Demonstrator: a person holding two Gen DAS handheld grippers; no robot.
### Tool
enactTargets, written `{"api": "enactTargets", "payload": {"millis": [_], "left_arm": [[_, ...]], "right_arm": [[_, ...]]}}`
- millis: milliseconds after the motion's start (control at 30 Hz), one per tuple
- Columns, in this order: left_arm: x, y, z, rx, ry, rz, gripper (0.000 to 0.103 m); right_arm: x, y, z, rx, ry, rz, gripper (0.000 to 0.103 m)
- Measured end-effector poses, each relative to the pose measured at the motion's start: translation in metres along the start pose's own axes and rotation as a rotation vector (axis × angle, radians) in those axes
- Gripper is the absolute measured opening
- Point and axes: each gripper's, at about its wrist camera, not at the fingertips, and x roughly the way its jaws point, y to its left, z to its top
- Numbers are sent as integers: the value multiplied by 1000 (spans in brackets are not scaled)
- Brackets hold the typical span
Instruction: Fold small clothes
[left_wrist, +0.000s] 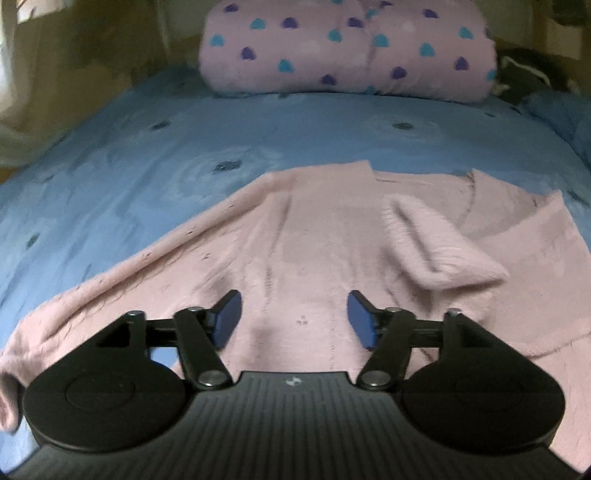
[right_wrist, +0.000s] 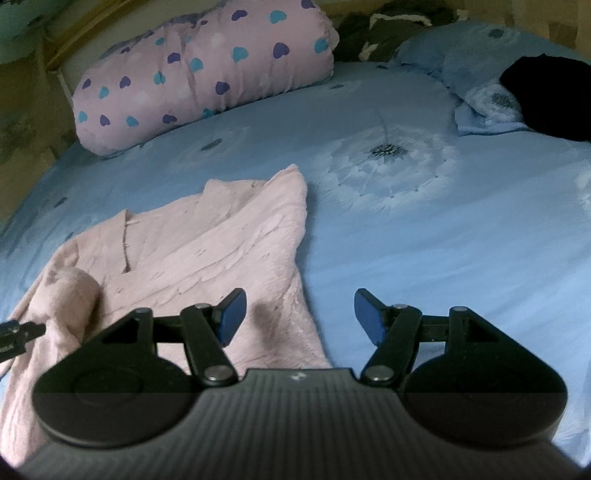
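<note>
A small pale pink knitted garment (left_wrist: 314, 229) lies spread on the blue bedspread (left_wrist: 147, 147). One sleeve (left_wrist: 436, 240) is folded over onto its body at the right. My left gripper (left_wrist: 293, 319) hovers over the garment's near middle, open, with nothing between its blue pads. In the right wrist view the same garment (right_wrist: 207, 240) lies to the left, with the folded sleeve (right_wrist: 70, 291) at its near left. My right gripper (right_wrist: 299, 315) is open over the garment's right edge, its left pad above the cloth and its right pad above bare bedspread (right_wrist: 406, 221).
A pink pillow with blue and purple hearts (left_wrist: 343, 48) (right_wrist: 199, 70) lies at the head of the bed. A black cloth (right_wrist: 550, 96) rests on a blue pillow at the far right. A dark bundle (left_wrist: 528, 74) sits beside the pink pillow.
</note>
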Motion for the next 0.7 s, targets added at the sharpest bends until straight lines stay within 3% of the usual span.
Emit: {"api": "enactTargets", "payload": {"millis": [133, 233, 400, 567, 633, 700], "left_arm": [[-10, 4, 9, -57, -10, -85, 81], [-24, -16, 20, -81, -41, -120, 90], [-33, -77, 29, 27, -47, -217, 92], [-22, -136, 28, 120, -29, -258, 92], [-7, -158, 24, 178, -9, -228, 92], [11, -178, 16, 247, 15, -142, 88]], "right_arm": [[3, 1, -1, -2, 7, -12, 67], [2, 2, 0, -5, 3, -12, 67], [2, 3, 0, -13, 4, -26, 67], [-1, -2, 2, 4, 7, -37, 67], [-2, -6, 4, 20, 4, -38, 67], [-4, -9, 5, 35, -2, -38, 67]]}}
